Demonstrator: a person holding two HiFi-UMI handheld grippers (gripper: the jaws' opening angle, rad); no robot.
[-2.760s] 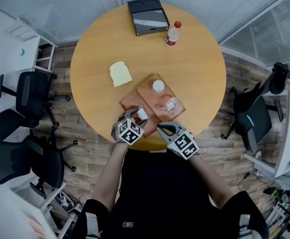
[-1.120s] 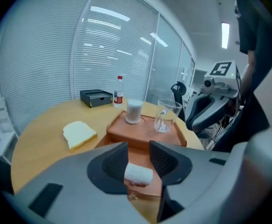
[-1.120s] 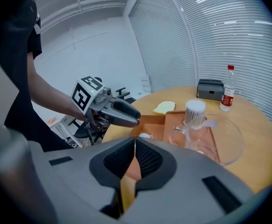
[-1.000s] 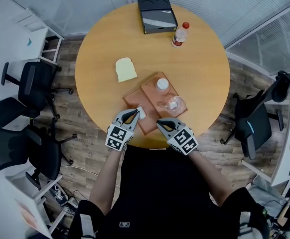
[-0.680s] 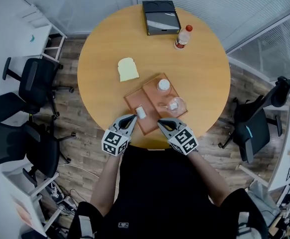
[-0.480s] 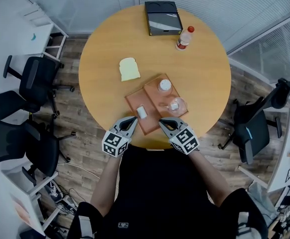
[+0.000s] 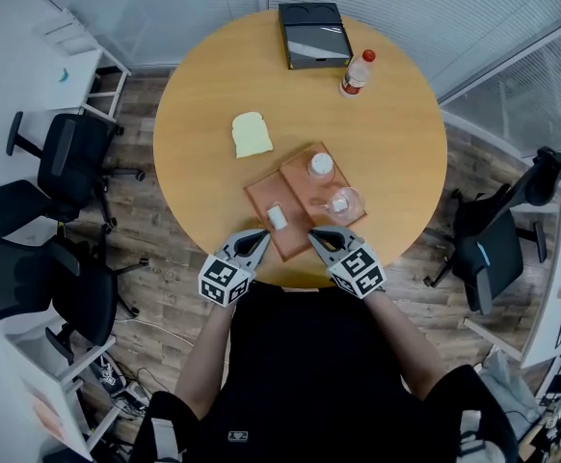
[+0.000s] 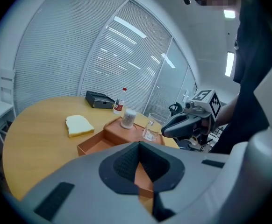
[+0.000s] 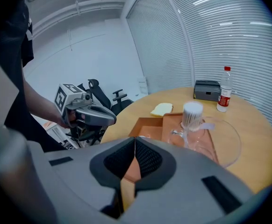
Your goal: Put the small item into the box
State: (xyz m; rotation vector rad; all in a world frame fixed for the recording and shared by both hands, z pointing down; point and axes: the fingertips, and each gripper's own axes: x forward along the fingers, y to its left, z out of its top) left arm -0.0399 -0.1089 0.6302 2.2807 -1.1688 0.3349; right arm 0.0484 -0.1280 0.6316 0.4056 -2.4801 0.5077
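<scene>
1. Table [image 7: 196, 104]: round, wooden. Pale bread-like slice [image 7: 252, 134] lying on it well beyond the box and to its left; no part in the task.
2. Left gripper [image 7: 257, 237]: jaws closed flat together, nothing between them. Held at the table's near edge, tips pointing up-table toward the box's near-left corner.
3. Small item [image 7: 277, 216]: white, oblong. Lying inside the box's open left half, toward its near end. Long axis judged to run with the box's long side, away from the person. Just beyond the left gripper's tips and slightly to their right, so nearer to that gripper than to the other.
4. Box [image 7: 262, 196]: orange-brown. Left half open and low-walled; right half raised, bearing a white-topped jar [image 7: 320, 166] and a clear glass [image 7: 344, 204].
5. Right gripper [image 7: 319, 236]: jaws likewise pressed together on nothing. Held at the same near edge, tips toward the box's near-right corner. Small item up-table and to the left of it, farther off than from the left gripper.
6. Judgement: small item already in the box, placement apparently complete, no fresh grasp called for. Should any nudge be wanted, best done from the left side, along the item's long axis, after parting the jaws.
</scene>
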